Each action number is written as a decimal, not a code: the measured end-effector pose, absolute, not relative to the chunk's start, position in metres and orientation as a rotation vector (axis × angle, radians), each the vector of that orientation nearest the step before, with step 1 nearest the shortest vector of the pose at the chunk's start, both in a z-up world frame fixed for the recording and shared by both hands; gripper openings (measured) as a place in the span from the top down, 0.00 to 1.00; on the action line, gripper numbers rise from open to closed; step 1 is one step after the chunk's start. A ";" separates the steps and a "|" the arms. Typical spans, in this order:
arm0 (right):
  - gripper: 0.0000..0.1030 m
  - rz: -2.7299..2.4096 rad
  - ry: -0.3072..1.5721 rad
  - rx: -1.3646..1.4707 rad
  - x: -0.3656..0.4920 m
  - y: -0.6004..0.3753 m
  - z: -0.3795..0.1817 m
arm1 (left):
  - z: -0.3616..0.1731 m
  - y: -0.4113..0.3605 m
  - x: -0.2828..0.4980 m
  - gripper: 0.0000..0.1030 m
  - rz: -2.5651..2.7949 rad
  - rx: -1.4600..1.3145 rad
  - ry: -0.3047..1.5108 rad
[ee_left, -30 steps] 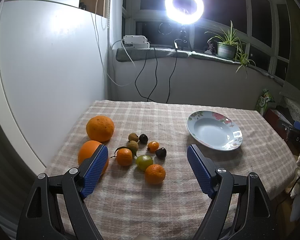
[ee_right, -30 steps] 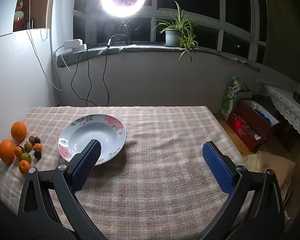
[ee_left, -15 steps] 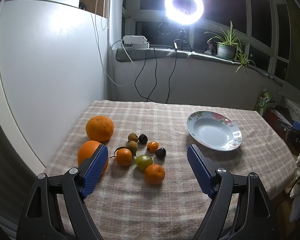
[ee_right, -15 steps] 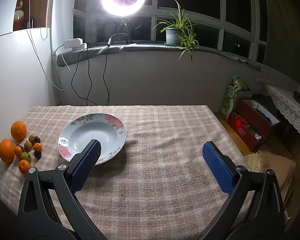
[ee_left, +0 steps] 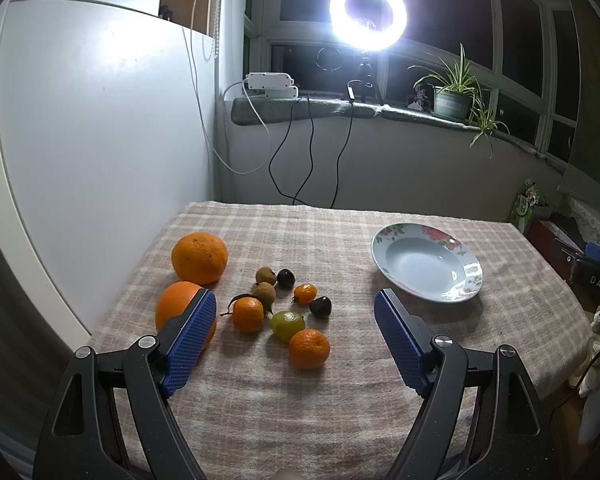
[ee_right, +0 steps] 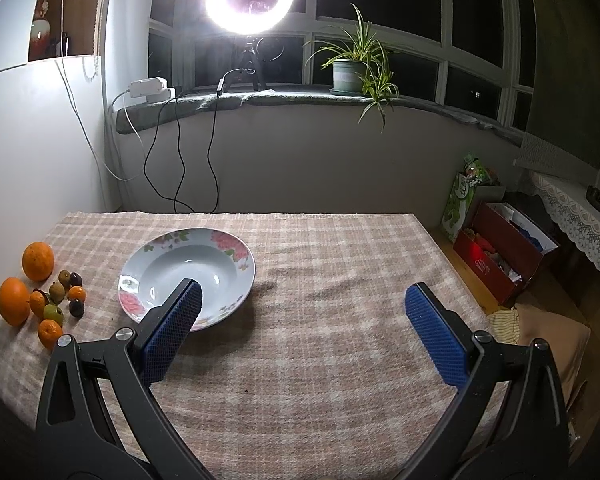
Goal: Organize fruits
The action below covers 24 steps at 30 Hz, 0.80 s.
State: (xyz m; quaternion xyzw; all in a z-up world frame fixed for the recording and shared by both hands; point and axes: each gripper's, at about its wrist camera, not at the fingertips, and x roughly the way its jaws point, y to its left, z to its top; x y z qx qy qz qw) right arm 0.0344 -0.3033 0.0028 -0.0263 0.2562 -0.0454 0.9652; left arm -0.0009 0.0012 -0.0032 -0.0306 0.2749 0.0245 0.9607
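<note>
Several fruits lie in a loose group on the checked tablecloth: two large oranges [ee_left: 199, 257] [ee_left: 176, 305], small tangerines [ee_left: 309, 349] [ee_left: 248, 314], a green fruit [ee_left: 287, 325], brown longans [ee_left: 265, 276] and dark fruits [ee_left: 321, 306]. An empty floral plate [ee_left: 428, 261] sits to their right, also in the right wrist view [ee_right: 188, 268]. My left gripper [ee_left: 296, 344] is open and empty above the near fruits. My right gripper [ee_right: 300, 328] is open and empty, right of the plate; the fruits [ee_right: 40, 292] lie far left.
A white panel [ee_left: 80, 140] stands along the table's left side. Cables [ee_left: 300, 160] hang down the back wall under the ring light [ee_left: 367, 14]. Boxes and bags [ee_right: 500, 248] sit on the floor past the table's right edge [ee_right: 452, 264].
Both views have shifted very slightly; the right gripper drifted a little left towards the plate. Both grippers stay open and the fruits have not moved.
</note>
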 end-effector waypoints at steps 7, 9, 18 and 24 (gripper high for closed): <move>0.00 -0.093 0.519 -0.054 0.035 -0.303 0.003 | -0.003 0.001 -0.001 0.21 0.048 -0.063 0.557; 0.00 -0.092 0.520 -0.054 0.035 -0.303 0.003 | -0.003 0.001 -0.001 0.21 0.049 -0.062 0.557; 0.00 -0.091 0.520 -0.054 0.035 -0.302 0.002 | -0.003 0.002 -0.001 0.21 0.049 -0.065 0.557; 0.00 -0.089 0.521 -0.054 0.035 -0.301 0.002 | -0.004 0.001 -0.001 0.21 0.049 -0.065 0.557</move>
